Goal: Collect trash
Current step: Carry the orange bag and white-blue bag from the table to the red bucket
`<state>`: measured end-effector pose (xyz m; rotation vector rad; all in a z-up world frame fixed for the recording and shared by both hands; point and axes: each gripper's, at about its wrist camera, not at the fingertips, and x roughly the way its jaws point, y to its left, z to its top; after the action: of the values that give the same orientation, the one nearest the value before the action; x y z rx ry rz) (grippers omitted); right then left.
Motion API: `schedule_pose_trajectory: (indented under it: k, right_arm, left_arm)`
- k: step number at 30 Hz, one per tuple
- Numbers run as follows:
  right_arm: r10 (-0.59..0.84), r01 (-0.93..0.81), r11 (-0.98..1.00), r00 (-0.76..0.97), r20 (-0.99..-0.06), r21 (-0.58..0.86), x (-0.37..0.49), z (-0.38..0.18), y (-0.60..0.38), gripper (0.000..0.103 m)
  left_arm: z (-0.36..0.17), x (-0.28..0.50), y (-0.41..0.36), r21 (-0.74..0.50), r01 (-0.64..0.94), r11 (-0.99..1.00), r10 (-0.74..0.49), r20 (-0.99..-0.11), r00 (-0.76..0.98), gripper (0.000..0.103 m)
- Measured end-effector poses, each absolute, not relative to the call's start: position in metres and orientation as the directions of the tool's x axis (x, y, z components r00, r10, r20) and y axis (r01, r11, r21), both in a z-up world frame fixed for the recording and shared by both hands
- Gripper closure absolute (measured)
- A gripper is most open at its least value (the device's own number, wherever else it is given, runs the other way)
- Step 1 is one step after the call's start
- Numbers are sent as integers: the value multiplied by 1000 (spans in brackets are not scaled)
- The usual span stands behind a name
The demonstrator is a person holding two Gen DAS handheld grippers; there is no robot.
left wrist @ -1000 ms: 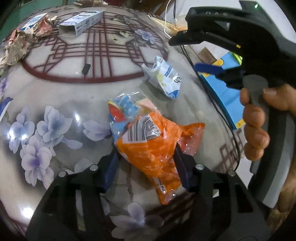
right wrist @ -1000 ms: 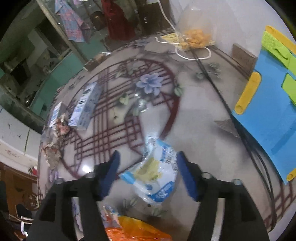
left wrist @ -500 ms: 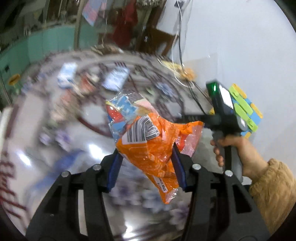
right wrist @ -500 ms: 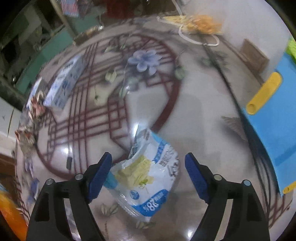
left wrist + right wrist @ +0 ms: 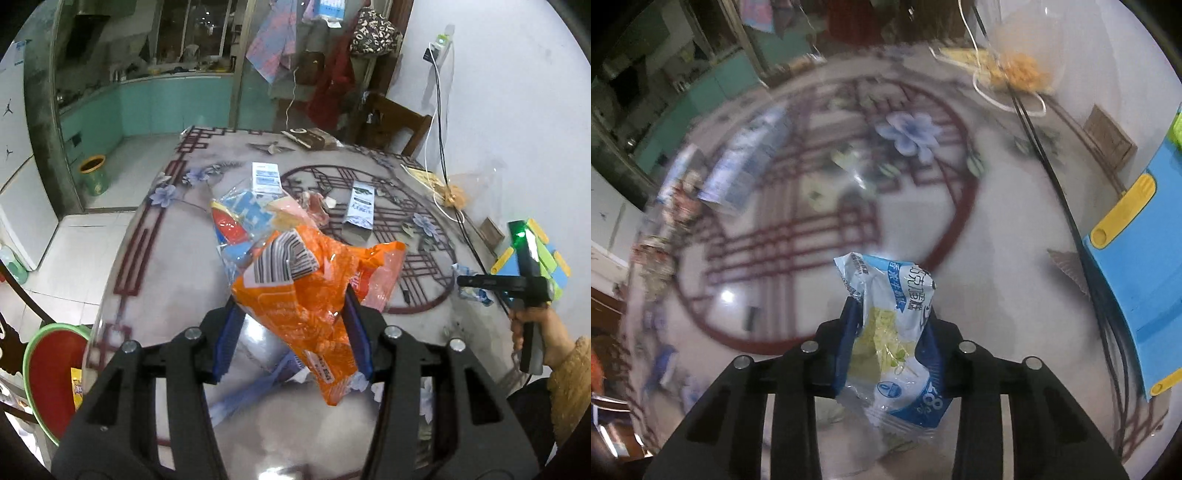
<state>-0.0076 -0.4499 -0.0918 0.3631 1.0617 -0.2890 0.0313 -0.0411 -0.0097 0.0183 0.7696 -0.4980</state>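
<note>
My left gripper is shut on a bundle of wrappers, an orange wrapper in front with a clear blue-and-red one behind. The bundle hangs above the patterned table. In the right wrist view my right gripper has its jaws closing on a blue-and-white wrapper, crumpled between the blue pads and pressed by them. The left wrist view shows that right gripper at the table's right, held by a hand.
A green-rimmed red basin sits low at the table's left edge. Two small cartons and crumpled scraps lie mid-table. A blue toy board, a black cable and a snack bag are on the right.
My left gripper rose and swung away with the orange bundle, now looking across the table. The right gripper's fingers, wide around the blue-and-white wrapper before, have closed onto it.
</note>
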Motion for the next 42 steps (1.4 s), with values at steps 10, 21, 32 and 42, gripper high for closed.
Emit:
schedule_pose_trajectory:
  k: [10,21,32,42]
  right_arm:
    - [-73,263,953,685,-725,153,-38,-26,-357,70]
    - [43,100,981,730,-682,169,-32,-13,-254,70]
    - [94,9,988,749,-656,151,-27,-3,-198,69]
    - [136,-69,990,730,-670,127,-20,-9,-153,69]
  left_arm:
    - [9,27,-20,-140,440,887,-426,-618,661,52]
    - [16,24,8,-178,414,893,-432,-597,676,52]
    - [17,22,48,-200,362,911,-407,-586,701,52]
    - [19,18,76,-193,317,929,-368,-579,727,52]
